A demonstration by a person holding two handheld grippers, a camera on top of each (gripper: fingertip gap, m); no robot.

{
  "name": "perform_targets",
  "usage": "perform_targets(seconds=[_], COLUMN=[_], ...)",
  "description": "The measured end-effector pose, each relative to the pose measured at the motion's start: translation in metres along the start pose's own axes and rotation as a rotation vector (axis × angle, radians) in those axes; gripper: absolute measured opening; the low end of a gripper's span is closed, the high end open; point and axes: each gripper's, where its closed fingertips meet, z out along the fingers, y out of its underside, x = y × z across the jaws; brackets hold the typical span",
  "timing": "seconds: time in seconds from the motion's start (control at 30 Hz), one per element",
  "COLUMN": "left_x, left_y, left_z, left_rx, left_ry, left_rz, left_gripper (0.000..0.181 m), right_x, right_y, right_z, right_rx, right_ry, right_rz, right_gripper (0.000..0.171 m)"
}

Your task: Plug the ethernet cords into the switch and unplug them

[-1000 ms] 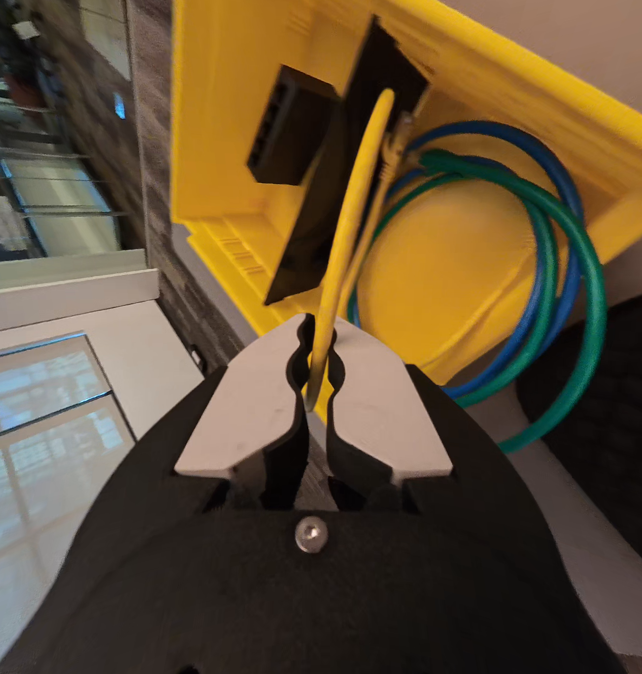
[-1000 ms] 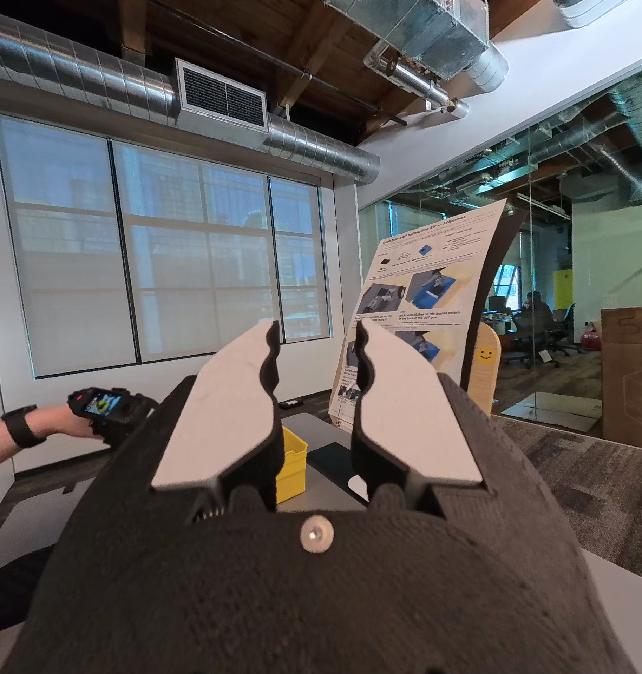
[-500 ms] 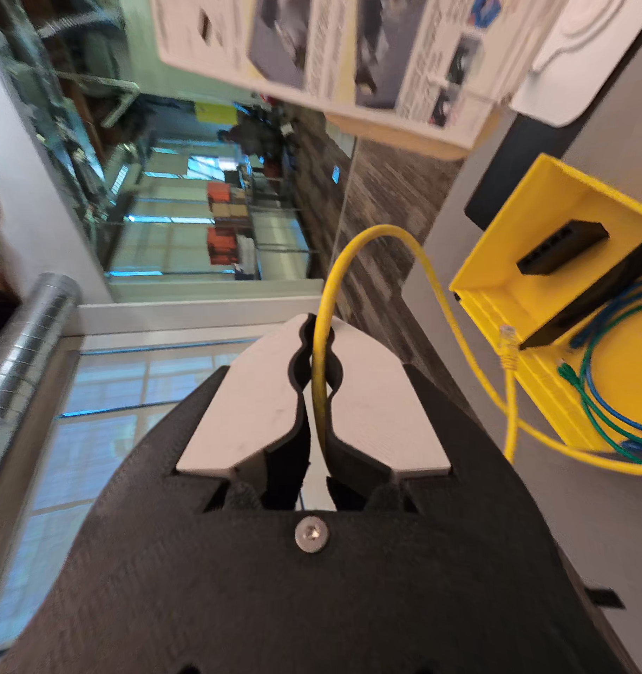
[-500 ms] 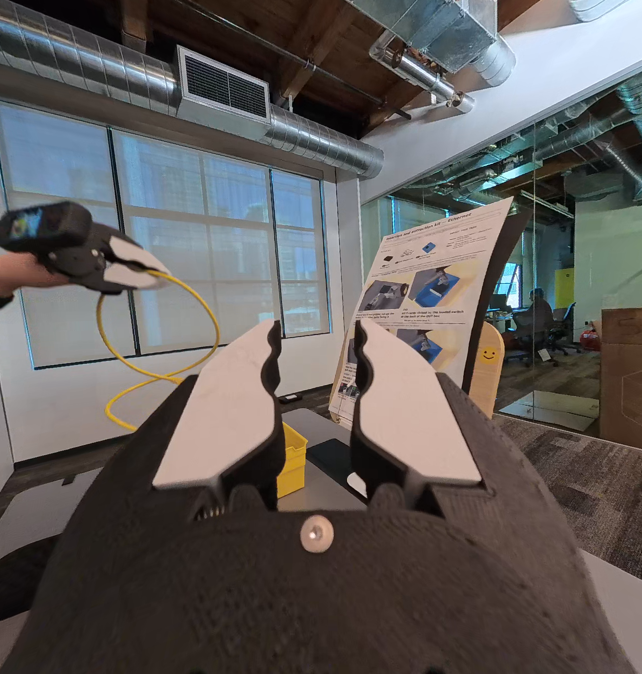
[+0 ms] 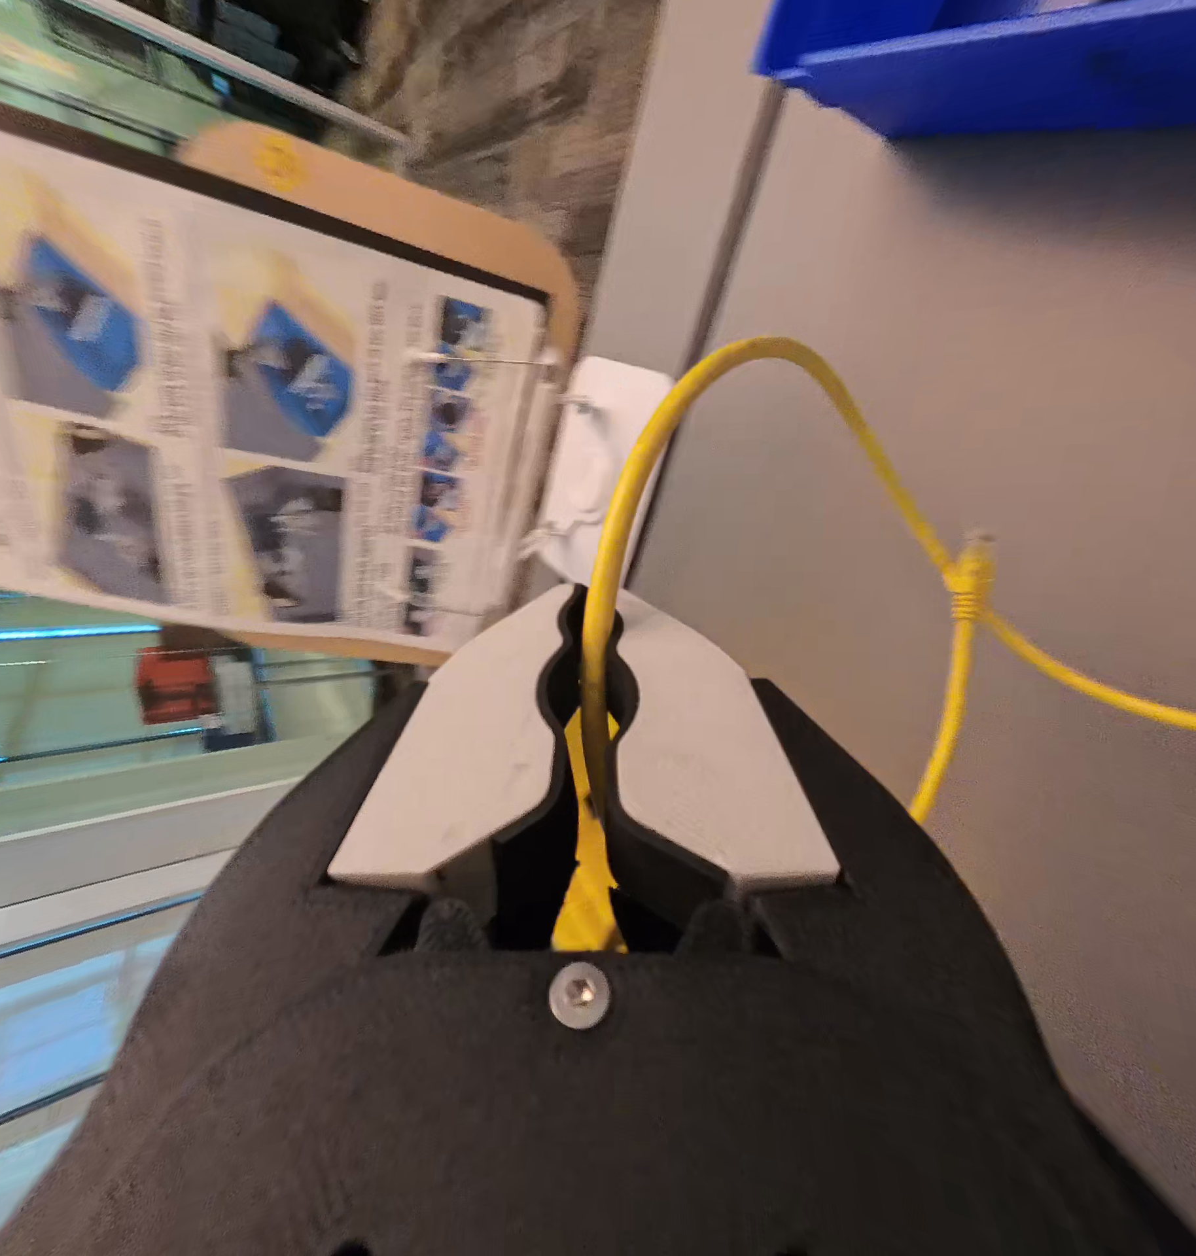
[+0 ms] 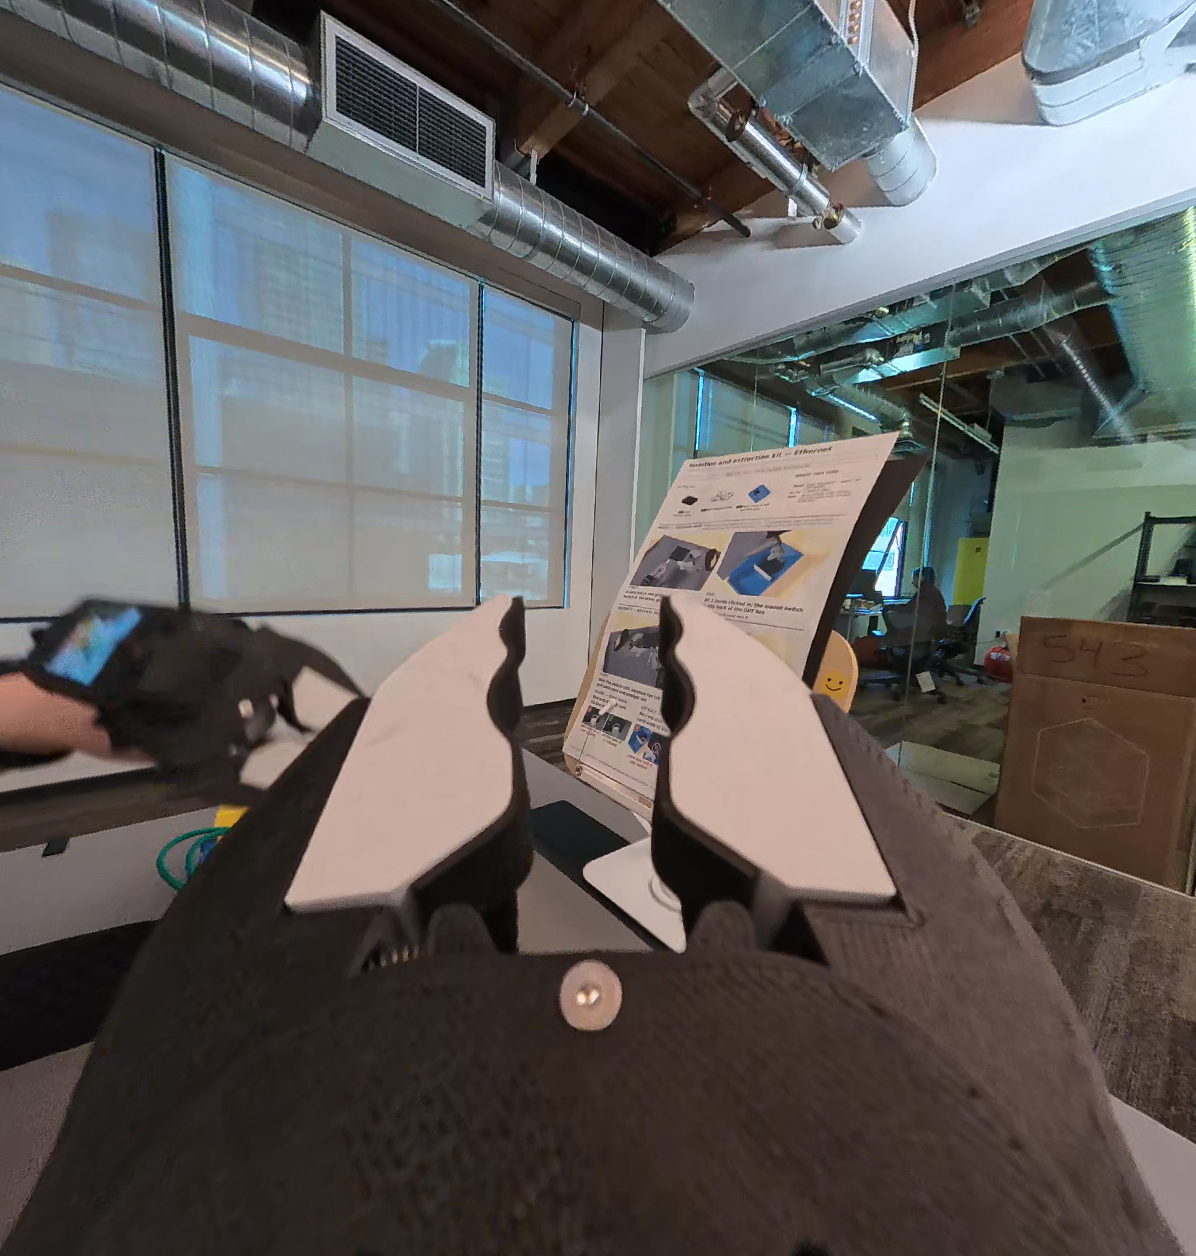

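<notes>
Ethernet cord, the yellow one (image 5: 853, 414), is clamped in your left gripper (image 5: 592, 652): the two grey fingers (image 5: 486, 734) are pressed nearly together on it, and the cord runs down through the narrow gap between them toward the gripper's base. From the tips it rises in a loop through the centre of the left wrist frame, drops toward the right, and crosses its own plug end (image 5: 969, 578), which hangs free over the grey table (image 5: 989, 306). A blurred instruction sheet (image 5: 242, 421) fills the left of that frame, and a blue bin (image 5: 1023, 75) sits at the upper right.

In the right wrist frame, your left gripper (image 6: 289, 686) shows blurred at the left edge, above a coil of green cord (image 6: 174, 860) by a yellow bin (image 6: 231, 815). Your right gripper (image 6: 588, 618) fills the centre with its fingers (image 6: 439, 741) spread apart, holding nothing and touching nothing. To the right of the tips stands the instruction sheet (image 6: 751, 544), and a cardboard box (image 6: 1105, 747) sits at the far right.
</notes>
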Motion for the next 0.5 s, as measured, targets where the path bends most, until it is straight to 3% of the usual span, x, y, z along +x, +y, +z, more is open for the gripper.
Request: perform_targets(seconds=[0.13, 0.33, 0.5], left_x=[0.046, 0.17, 0.235], left_y=[0.008, 0.008, 0.003], left_z=[0.023, 0.024, 0.026], left_rx=[-0.055, -0.015, 0.057], left_ry=[-0.044, 0.267, 0.508], left_rz=[0.071, -0.043, -0.25], left_gripper=[0.001, 0.001, 0.027], right_x=[-0.003, -0.001, -0.006], right_y=[-0.005, 0.0, 0.01], right_z=[-0.002, 0.001, 0.006], right_rx=[0.015, 0.001, -0.049], right_ry=[-0.017, -0.022, -0.037], right_rz=[-0.001, 0.01, 0.001], right_gripper=[0.038, 0.038, 0.038])
